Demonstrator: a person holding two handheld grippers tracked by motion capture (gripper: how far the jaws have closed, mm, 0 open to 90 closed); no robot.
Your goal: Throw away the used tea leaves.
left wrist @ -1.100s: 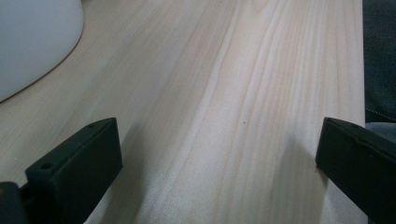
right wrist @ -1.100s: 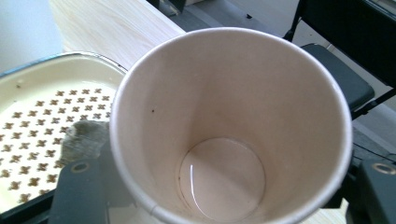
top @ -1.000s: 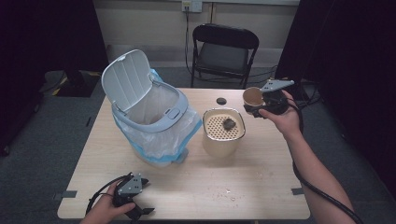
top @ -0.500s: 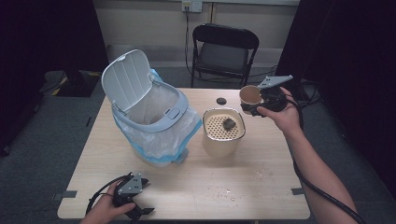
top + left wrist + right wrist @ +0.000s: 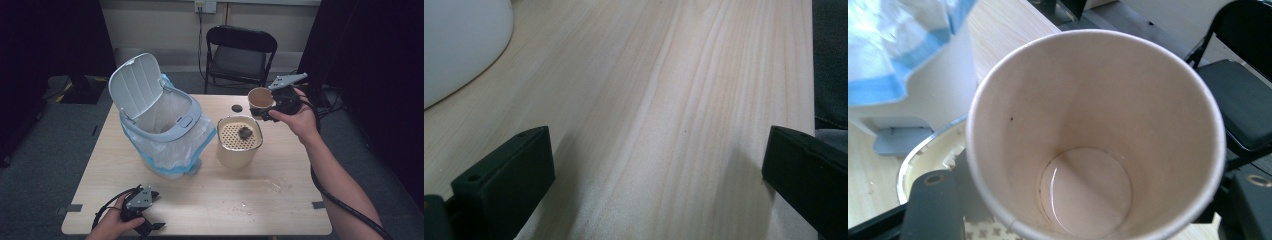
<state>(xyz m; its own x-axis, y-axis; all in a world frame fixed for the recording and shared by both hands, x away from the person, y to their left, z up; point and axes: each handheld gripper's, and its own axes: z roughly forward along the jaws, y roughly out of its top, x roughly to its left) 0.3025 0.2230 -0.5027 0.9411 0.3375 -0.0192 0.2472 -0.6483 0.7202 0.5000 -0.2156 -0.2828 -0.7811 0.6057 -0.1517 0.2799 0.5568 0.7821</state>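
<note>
Landmark: cream strainer bucket (image 5: 239,150) at mid-table, perforated top with a dark clump (image 5: 245,132) on it.

White bin (image 5: 165,132), lid up and bag-lined, is seen just left of the bucket, almost touching.

Paper cup (image 5: 260,99) is held above and just behind the bucket's far right rim, clear of it. Cup is clamped across its body by the right gripper (image 5: 272,106); the jaws are seen either side of the cup wall in the right gripper view (image 5: 1098,135). Long axis is tilted, mouth towards the gripper camera; a thin film of liquid is seen at the bottom.

Key relation: the strainer lies below the cup and slightly towards the person, so a short shift plus a tip is judged sufficient.

Left gripper (image 5: 142,215) is parked at the near table edge, well apart from the bucket, jaws wide, nothing held.
</note>
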